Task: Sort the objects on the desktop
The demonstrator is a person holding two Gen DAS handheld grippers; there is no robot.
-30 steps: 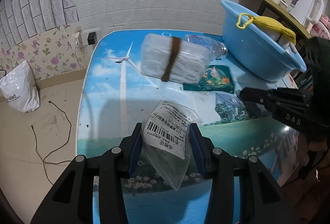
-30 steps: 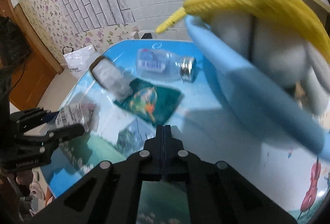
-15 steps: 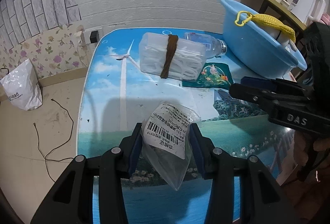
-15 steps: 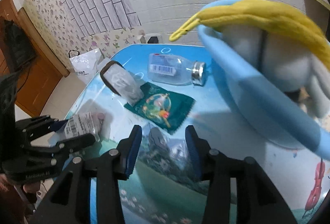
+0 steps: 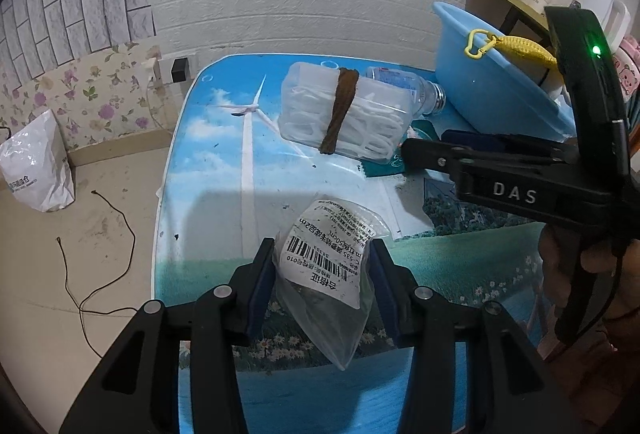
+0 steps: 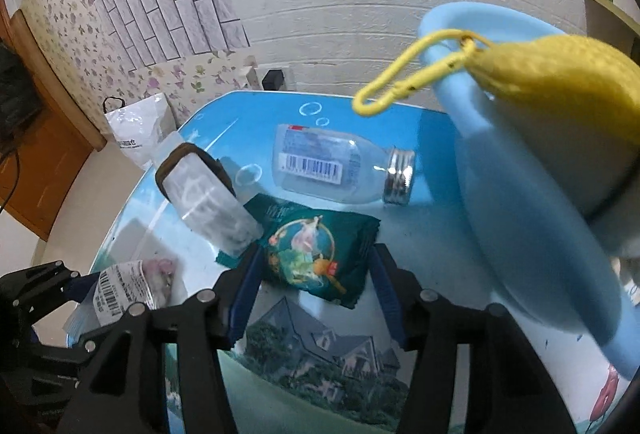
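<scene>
Over the landscape-printed table (image 6: pixel 320 374) our left claw (image 5: pixel 322 276) grips the labelled bag (image 5: pixel 326 266) while our empty right claw (image 6: pixel 316 282), still opening, should straddle the green packet (image 6: pixel 320 254) mid-table before clenching.

White letters "DAS" stand on the right gripper (image 5: pixel 424 150). The plastic bag (image 5: pixel 324 274) between the left tongs bears a barcode label reading "合格证".

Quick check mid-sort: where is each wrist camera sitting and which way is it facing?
Left wrist: behind the left gripper, angled down the table; its fingers pinch a clear labelled plastic bag; the right gripper and a hand show.
Right wrist: behind the right gripper, jaws opening, empty, over the dark green sachet; the left gripper shows.
Shared: clear plastic bottle, blue plastic basin.
</scene>
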